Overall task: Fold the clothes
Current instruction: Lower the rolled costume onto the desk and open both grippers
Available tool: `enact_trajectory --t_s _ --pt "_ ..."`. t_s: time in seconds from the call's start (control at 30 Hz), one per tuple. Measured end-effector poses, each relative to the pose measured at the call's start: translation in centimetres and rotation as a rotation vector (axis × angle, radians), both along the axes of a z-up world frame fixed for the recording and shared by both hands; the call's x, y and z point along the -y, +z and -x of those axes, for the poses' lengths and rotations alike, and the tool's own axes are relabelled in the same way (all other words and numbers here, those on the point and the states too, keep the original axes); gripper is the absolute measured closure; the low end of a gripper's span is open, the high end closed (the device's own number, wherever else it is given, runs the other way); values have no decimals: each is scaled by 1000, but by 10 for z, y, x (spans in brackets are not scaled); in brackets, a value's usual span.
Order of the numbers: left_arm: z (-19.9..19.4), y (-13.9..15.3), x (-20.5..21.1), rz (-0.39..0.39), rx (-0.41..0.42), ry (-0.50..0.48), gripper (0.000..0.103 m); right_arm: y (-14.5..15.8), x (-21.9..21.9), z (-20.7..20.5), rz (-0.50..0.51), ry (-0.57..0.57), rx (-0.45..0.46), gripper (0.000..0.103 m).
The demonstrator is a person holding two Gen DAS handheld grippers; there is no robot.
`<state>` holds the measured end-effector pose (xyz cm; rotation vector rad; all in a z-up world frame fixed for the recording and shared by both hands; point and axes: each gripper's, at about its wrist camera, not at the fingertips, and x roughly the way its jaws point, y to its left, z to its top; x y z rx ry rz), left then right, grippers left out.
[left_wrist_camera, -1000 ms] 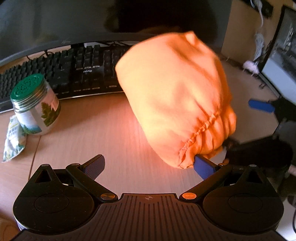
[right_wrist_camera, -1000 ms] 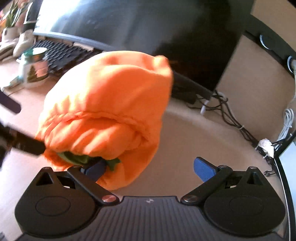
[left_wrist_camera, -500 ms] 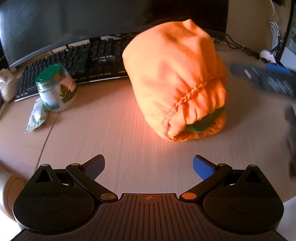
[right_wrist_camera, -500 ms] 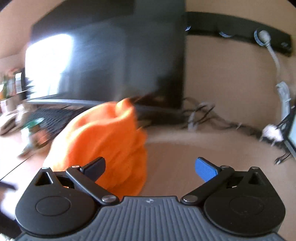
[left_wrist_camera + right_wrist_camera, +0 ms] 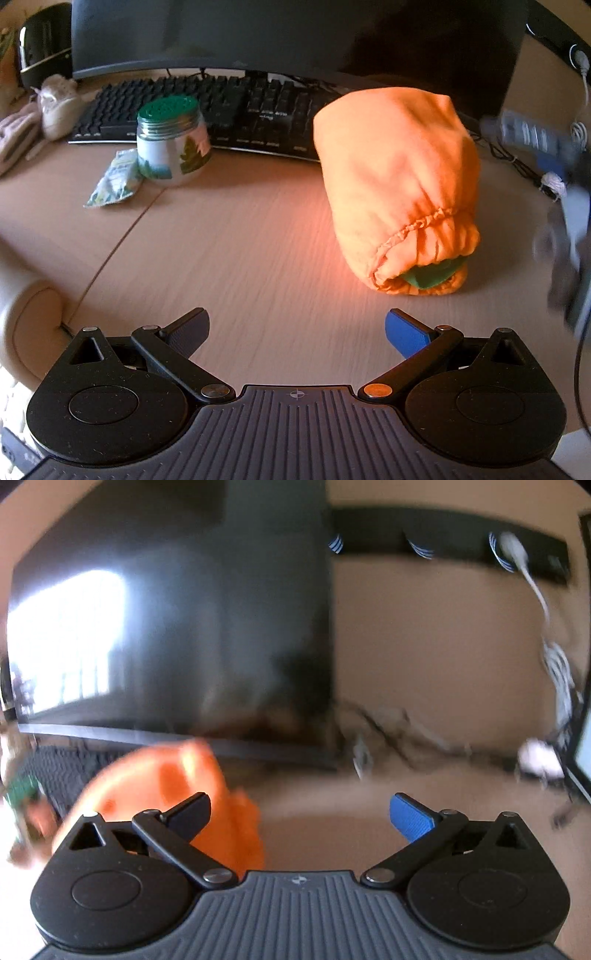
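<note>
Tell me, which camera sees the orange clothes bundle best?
The left wrist view. There the orange bundle sits whole and sharp on the desk, gathered hem and green bit showing. The right wrist view catches only a blurry orange patch, partly hidden behind that gripper's fingers.

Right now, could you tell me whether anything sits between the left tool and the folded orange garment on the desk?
Nothing visible does. Between the open left tool and the orange garment lies only bare wooden desk. The green-lidded jar and the small packet stand off to the left, well clear.
</note>
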<state>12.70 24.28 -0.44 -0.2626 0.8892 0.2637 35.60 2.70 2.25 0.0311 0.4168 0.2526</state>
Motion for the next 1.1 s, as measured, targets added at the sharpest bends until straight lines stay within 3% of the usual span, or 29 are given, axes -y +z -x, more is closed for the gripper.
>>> enact_trajectory --t_s 0.1,0.27,0.33,0.47,0.73,0.9,1.1 --pt "-1 0 -6 5 -4 -15 0 -4 -23 -19 11 -26 -15 0" --pt "1 -2 -24 -5 0 1 0 -52 -34 -56 52 -117 -178 0" --pt "1 -3 -32 0 5 23 0 -63 -31 -62 41 -130 -198 0" --pt "-6 -10 -39 24 -5 37 0 -73 -30 -68 63 -143 -208 0" --pt "-13 -12 -17 39 5 -12 0 -83 -12 -81 -9 -112 -322 0" --pt "-3 4 3 -7 77 42 0 -54 17 -45 -63 -31 -242 0" --pt "30 19 49 -54 189 108 0 -24 63 54 -95 136 -142 0"
